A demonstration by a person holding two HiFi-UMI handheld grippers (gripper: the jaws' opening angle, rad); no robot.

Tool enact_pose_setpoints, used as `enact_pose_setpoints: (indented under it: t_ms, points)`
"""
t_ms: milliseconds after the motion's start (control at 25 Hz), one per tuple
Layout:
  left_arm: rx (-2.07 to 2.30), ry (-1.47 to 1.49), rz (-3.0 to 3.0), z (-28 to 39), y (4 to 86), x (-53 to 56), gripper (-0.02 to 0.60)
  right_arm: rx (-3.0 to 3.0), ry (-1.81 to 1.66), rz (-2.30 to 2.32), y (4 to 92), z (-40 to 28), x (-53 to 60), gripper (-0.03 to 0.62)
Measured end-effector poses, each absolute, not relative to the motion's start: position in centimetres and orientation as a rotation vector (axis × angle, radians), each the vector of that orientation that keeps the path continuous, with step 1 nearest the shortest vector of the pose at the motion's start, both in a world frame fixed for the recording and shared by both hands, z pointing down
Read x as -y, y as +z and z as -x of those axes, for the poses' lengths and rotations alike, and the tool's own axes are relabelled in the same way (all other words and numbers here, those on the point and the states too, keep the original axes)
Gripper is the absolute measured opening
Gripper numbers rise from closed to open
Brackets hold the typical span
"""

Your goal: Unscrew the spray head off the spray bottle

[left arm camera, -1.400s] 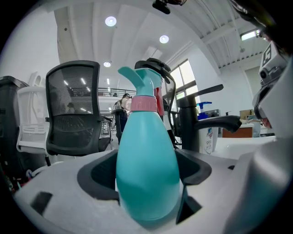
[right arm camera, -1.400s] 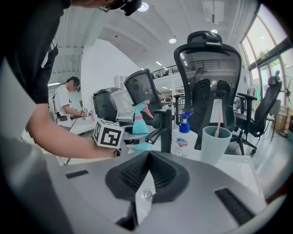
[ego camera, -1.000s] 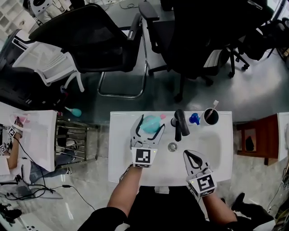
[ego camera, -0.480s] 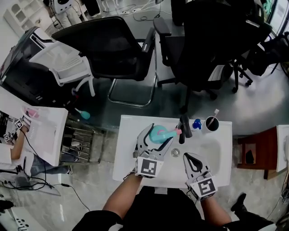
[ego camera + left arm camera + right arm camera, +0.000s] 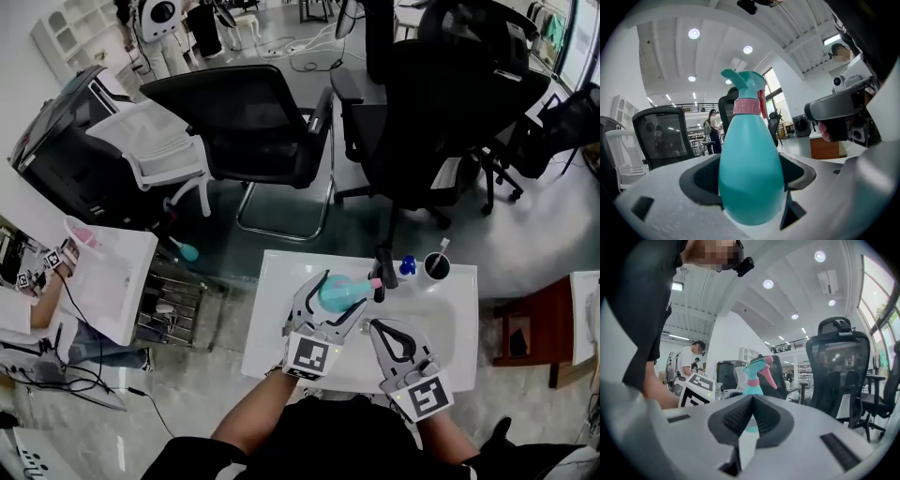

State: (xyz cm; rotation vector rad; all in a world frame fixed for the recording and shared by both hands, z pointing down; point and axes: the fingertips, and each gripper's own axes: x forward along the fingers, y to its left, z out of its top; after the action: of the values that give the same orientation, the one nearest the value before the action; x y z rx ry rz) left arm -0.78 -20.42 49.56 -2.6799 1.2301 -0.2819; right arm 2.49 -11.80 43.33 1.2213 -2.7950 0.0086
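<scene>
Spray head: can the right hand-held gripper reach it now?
Probably yes: the spray head stands clear of the left hand-held gripper clamping the spray bottle; the right hand-held gripper, shut, must open first.

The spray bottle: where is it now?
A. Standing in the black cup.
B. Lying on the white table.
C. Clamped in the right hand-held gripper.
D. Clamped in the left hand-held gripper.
D: the left gripper view shows the teal spray bottle pressed between the jaws of the left hand-held gripper, while the right hand-held gripper is shut on nothing.
</scene>
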Motion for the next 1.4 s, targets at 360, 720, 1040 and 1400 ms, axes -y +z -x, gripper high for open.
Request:
enact_pose_setpoints:
  t_ms: [360,720,1040,1400]
  points:
    - [-1.175,-0.258,2.696,0.9,47.4,18.8,0.393,2.903,0.045,-1.14,40.3,0.4,12.4,0.107]
    - [-1.155,-0.23,2.716,0.2,46.6,17.6,0.393,2.9,0.005,-1.185,39.5,1.0,13.1,0.14]
    - [-1.148,-0.239,2.724,-0.8,46.4,17.1,0.393,2.879,-0.047,-1.227,38.9,1.1,13.2,0.152]
    - [-1.205,-0.288,2.661,-0.7,46.7,17.1,0.393,2.86,-0.059,-1.322,38.4,0.5,13.9,0.164]
